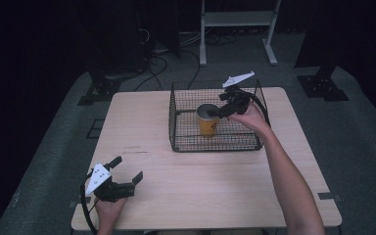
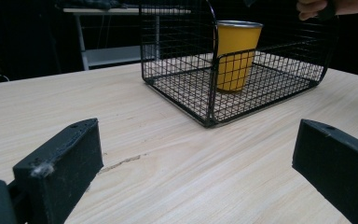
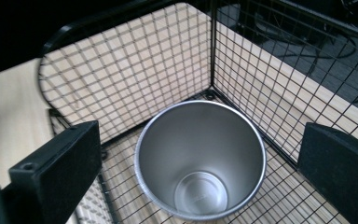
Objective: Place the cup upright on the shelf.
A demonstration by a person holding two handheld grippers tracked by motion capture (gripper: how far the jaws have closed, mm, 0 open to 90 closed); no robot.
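A yellow cup [image 1: 208, 123] with a steel inside stands upright in a black wire basket [image 1: 172, 122] at the back middle of the wooden table [image 1: 200, 186]. My right gripper [image 1: 223, 109] hangs open just over the cup's rim, coming in from the right. In the right gripper view the cup [image 3: 200, 186] sits below and between the wide-apart jaws of that gripper [image 3: 200, 154], in a corner of the basket [image 3: 168, 70]. My left gripper [image 1: 126, 169] rests open near the table's front left corner, holding nothing. In the left gripper view its jaws [image 2: 196, 154] face the basket [image 2: 209, 70] and cup [image 2: 235, 51].
A white metal frame [image 1: 237, 19] stands on the grey floor behind the table, with cables [image 1: 156, 63] beside it. Dark stand feet [image 1: 100, 90] [image 1: 323, 85] sit at both back corners. A small scratch [image 2: 121, 163] marks the tabletop ahead of the left gripper.
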